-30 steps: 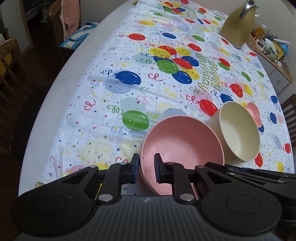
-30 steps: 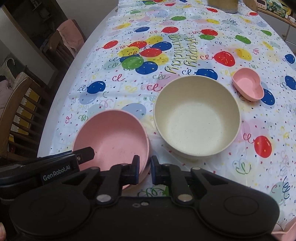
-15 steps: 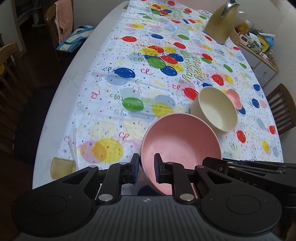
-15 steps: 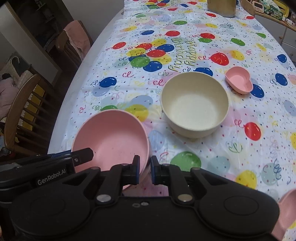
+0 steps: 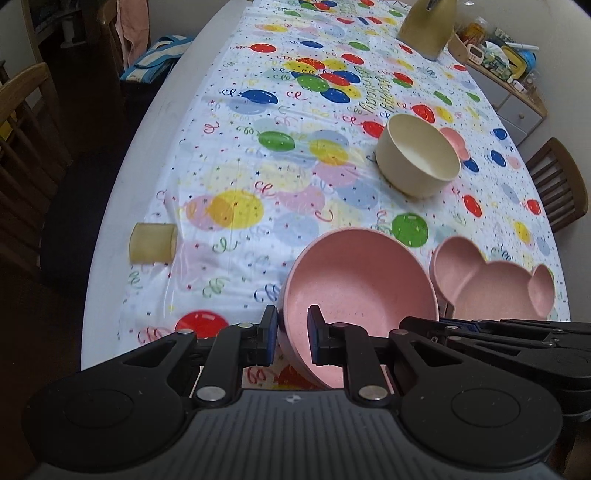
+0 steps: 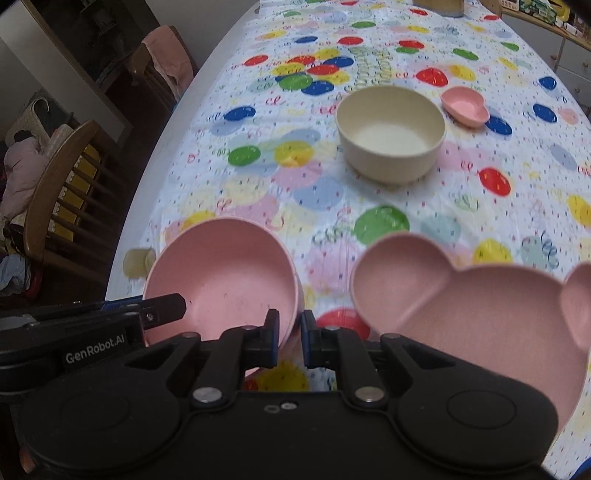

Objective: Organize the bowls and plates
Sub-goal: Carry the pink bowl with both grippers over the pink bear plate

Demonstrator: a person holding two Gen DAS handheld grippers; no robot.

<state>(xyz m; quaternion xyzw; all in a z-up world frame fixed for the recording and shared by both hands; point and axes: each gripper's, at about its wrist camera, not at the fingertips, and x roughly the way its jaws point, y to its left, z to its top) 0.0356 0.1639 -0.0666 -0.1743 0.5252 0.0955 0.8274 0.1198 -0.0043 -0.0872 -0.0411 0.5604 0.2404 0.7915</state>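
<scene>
My left gripper [image 5: 291,334] is shut on the rim of a pink bowl [image 5: 358,291] and holds it tilted above the near end of the table. My right gripper [image 6: 287,338] is shut on the opposite rim of the same pink bowl [image 6: 225,284]. A pink bear-shaped divided plate [image 6: 480,314] lies just right of the bowl; it also shows in the left wrist view [image 5: 495,284]. A cream bowl [image 6: 391,133] stands upright mid-table, with a small pink heart-shaped dish [image 6: 465,107] behind it to the right.
The table wears a balloon-print cloth [image 5: 295,155]. A small yellow piece [image 5: 152,243] lies near the left table edge. A gold kettle [image 5: 426,27] stands at the far end. Wooden chairs [image 6: 62,192] stand along the left side, another chair [image 5: 561,184] on the right.
Both grippers drew back toward the near end of the table with the pink bowl between them. The cream bowl now lies farther away, and the bear-shaped plate came into view.
</scene>
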